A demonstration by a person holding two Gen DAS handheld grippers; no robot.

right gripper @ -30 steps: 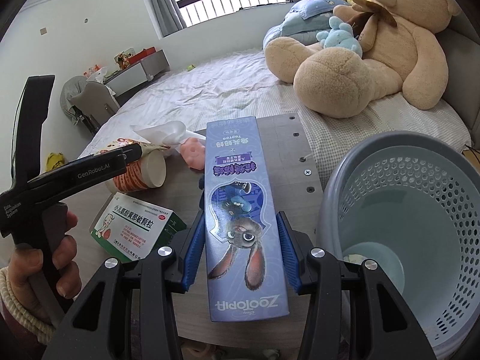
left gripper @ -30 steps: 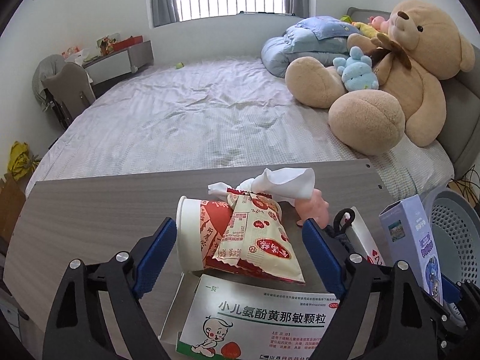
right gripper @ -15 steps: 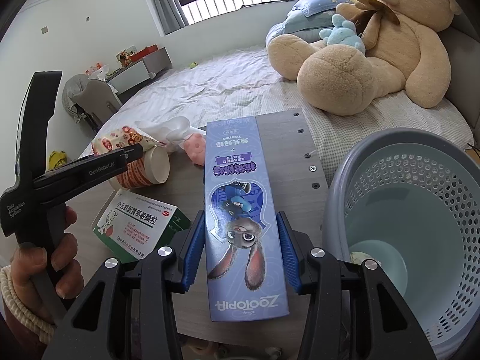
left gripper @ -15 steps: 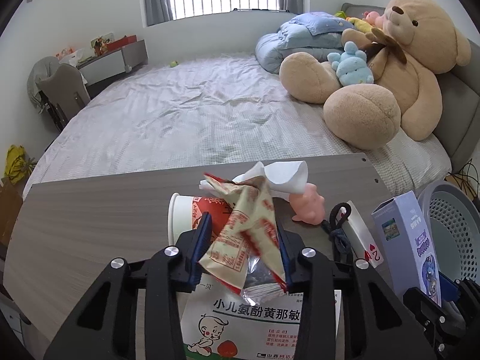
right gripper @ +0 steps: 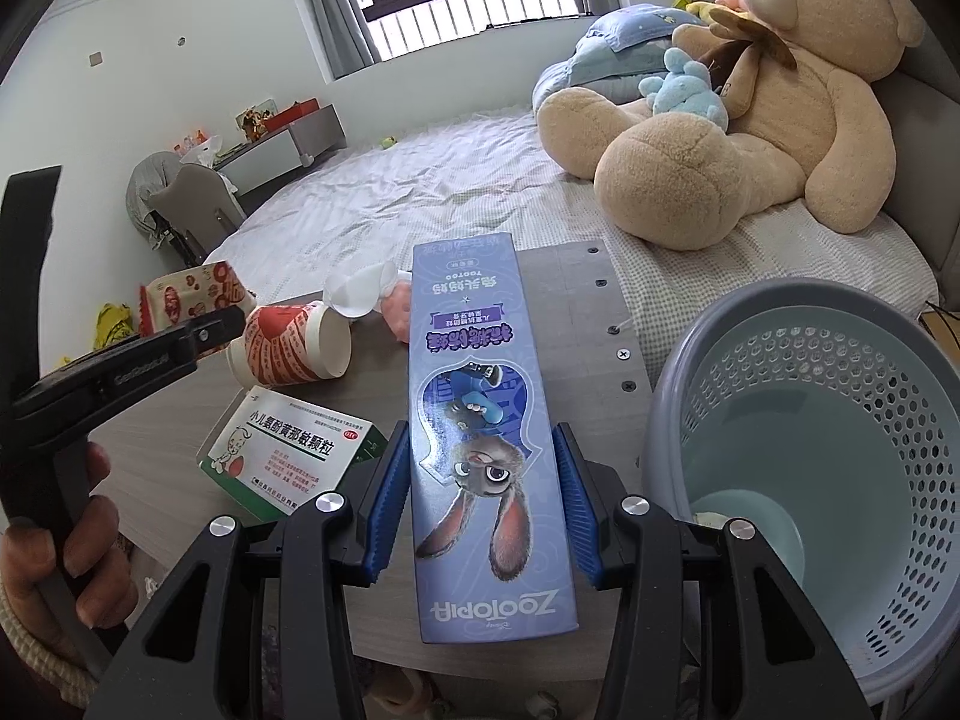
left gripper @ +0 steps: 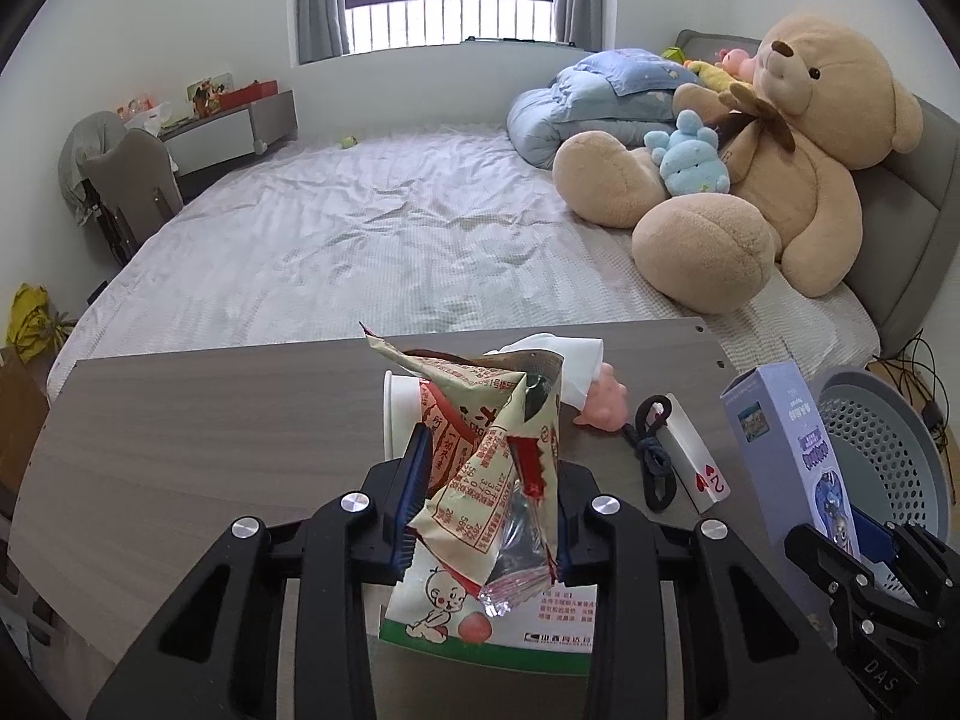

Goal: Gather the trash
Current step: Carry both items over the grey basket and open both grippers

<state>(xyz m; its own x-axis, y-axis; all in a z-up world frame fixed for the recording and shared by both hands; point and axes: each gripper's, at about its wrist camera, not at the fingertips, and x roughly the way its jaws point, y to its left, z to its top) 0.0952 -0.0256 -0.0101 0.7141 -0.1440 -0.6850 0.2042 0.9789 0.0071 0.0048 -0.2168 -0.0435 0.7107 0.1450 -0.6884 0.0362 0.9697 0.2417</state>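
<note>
My left gripper [left gripper: 486, 498] is shut on a crumpled red-and-cream snack wrapper [left gripper: 492, 456] and holds it above the table; the wrapper also shows in the right wrist view [right gripper: 192, 294]. My right gripper [right gripper: 480, 504] is shut on a tall purple Zootopia box [right gripper: 480, 414], which also shows in the left wrist view [left gripper: 792, 456]. A grey perforated trash basket [right gripper: 840, 372] stands right of the box. A red-and-white paper cup [right gripper: 288, 348] lies on its side. A green-and-white medicine box [right gripper: 288, 456] lies on the table, with a white tissue [right gripper: 360, 294] behind.
A pink toy [left gripper: 603, 402], a black cord [left gripper: 651, 456] and a playing-card box [left gripper: 696, 456] lie on the grey wooden table [left gripper: 210, 420]. Beyond the table is a bed [left gripper: 390, 228] with a big teddy bear [left gripper: 768, 168].
My left gripper closed on the snack wrapper and lifted it off the paper cup. The right gripper kept hold of the purple box and shifted slightly beside the basket.
</note>
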